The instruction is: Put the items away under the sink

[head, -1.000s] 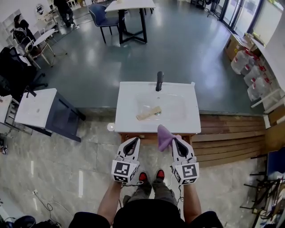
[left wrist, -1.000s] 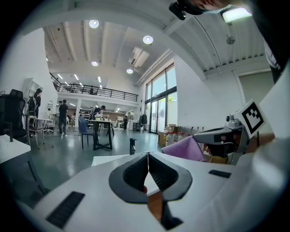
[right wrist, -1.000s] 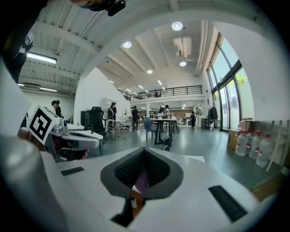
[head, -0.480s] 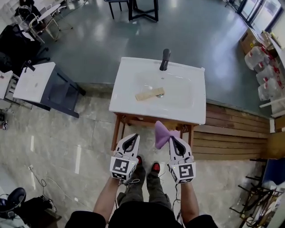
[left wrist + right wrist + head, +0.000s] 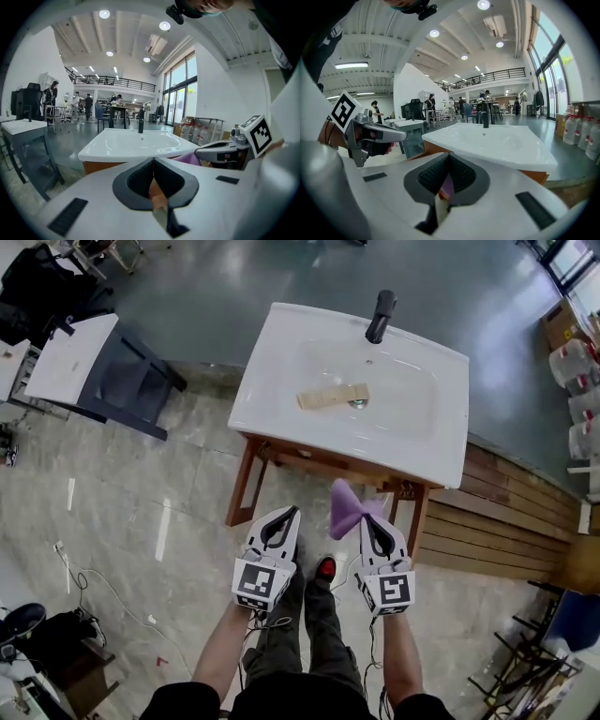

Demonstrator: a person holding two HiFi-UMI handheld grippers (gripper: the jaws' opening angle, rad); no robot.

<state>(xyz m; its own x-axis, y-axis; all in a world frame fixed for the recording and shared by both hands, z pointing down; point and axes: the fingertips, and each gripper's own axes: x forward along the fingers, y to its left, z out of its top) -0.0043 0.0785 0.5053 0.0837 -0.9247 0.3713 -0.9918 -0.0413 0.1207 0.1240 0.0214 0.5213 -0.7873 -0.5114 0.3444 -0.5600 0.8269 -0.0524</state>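
- Right now your right gripper [image 5: 369,518] is clamped on a purple cloth [image 5: 344,507]. The head view shows the cloth sticking up from the tips, held in the air just in front of the sink's front edge.
- The right gripper view shows only a thin purple sliver of the cloth, pinched between the dark ribbed pads [image 5: 462,178]. The rest of it is out of sight there.
- Your left gripper [image 5: 288,513] has its jaws pressed together, and the left gripper view shows the pads meeting edge to edge. A small tan patch shows behind them; I can't tell what it is.
- Both grippers sit side by side, near each other but apart, pointing at the white rectangular ceramic sink [image 5: 272,381] on its brown wooden frame [image 5: 246,486].
- Head view only: a flat tan strip [image 5: 333,396] lies in the basin, just beside the drain. The gripper views look across the rim, so the strip is hidden there.
- The black faucet [image 5: 380,317] shows in all three views.
- The left gripper view catches the right gripper and a bit of cloth. The right gripper view catches the left gripper with your hand on it.
- Head view only: your red shoe toe [image 5: 325,568], a dark grey cabinet with a white top [image 5: 61,362] left of the sink, and a wooden plank platform [image 5: 506,521] to its right.
- Gripper views only: people [image 5: 75,104] at tables far behind the sink.
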